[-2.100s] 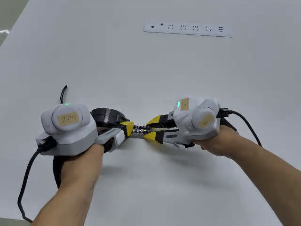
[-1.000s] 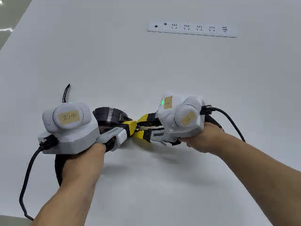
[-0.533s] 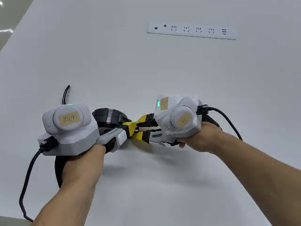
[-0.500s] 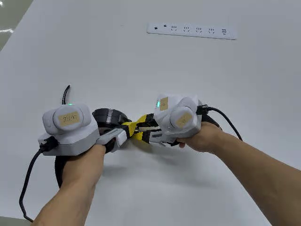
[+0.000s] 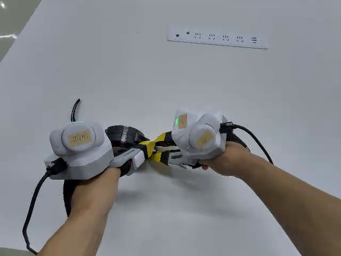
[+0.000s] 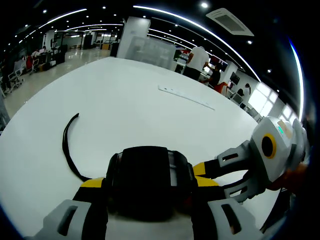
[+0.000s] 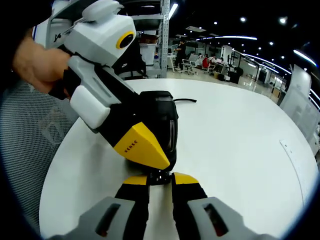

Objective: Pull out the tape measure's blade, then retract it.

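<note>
A: What do we have closest to us?

B: Our left gripper [image 5: 139,151], clamped on the black tape measure [image 5: 123,134]. In the left gripper view we see its yellow-tipped jaws pressed against either side of the case.

A: And where does the tape measure sit?

B: Low in front of us on the white workbench [image 5: 106,64], between those jaws, with its mouth turned toward our right gripper [image 5: 159,150].

A: Is that one gripping anything?

B: Yes. In the right gripper view we see its jaws drawn almost together, pinching the small dark blade tip [image 7: 159,177] right at the case's mouth. Its yellow tips lie just beside the left gripper's.

A: What do we see farther out?

B: A black cable [image 5: 73,109] curls on the bench left of the case. Well beyond it, a white power strip [image 5: 217,38] lies flat. In the left gripper view, people [image 6: 200,57] stand past the bench's far edge.
</note>
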